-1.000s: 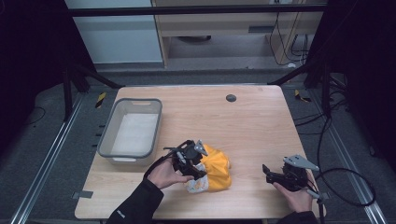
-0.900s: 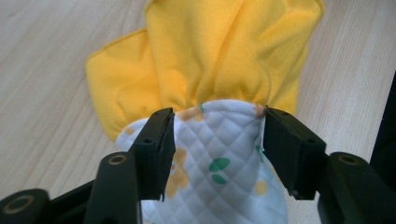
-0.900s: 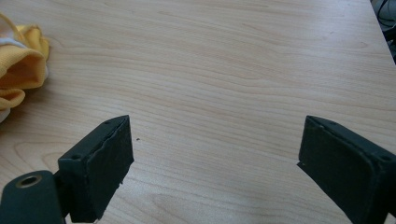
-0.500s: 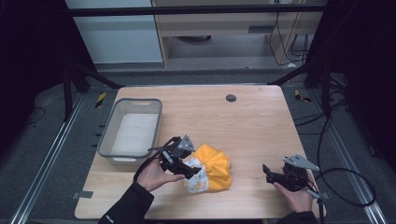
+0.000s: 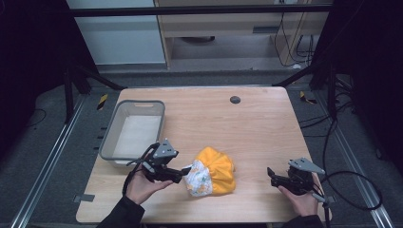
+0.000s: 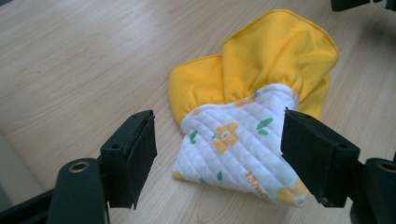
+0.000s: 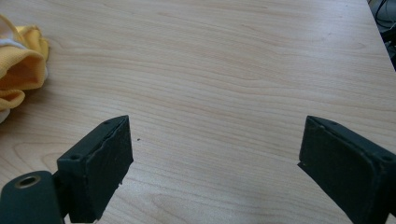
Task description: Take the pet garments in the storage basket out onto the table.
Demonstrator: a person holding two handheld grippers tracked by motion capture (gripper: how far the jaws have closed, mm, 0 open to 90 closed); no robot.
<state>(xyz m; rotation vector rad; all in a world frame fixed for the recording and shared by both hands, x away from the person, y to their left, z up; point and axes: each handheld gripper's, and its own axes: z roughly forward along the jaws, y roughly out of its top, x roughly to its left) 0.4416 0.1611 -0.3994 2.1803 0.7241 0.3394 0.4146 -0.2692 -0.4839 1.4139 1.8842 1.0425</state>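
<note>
Lying near the front edge of the wooden table (image 5: 256, 123), one small garment (image 5: 211, 176) is resting flat between the two hands; it is yellow cloth gathered into a white quilted panel with a flower print, and nothing is gripping it. One left gripper (image 5: 183, 172) is sitting in the person's left hand (image 5: 142, 186), its jaws standing wide apart, released, and pointing at the quilted end; in the left gripper view the two black pads are framing the garment (image 6: 252, 116) without touching it, the white end nearest and the yellow folds fanning away behind. One right gripper (image 5: 271, 175) is being held in the right hand (image 5: 300, 202) near the front right corner, well apart from the garment, its jaws likewise spread and grasping nothing; in the right gripper view bare wood is stretching out ahead of the pads, with the yellow cloth (image 7: 21, 65) peeking in at the left margin. Between the garment and the right gripper, open tabletop is lying free; the right half and the far half of the table are offering broad room too. Farther back on the left, one grey plastic bin (image 5: 114, 135) is sitting close to the left edge, just beyond the left gripper. Near the far edge, one small dark round mark (image 5: 235, 99) is showing in the wood.
</note>
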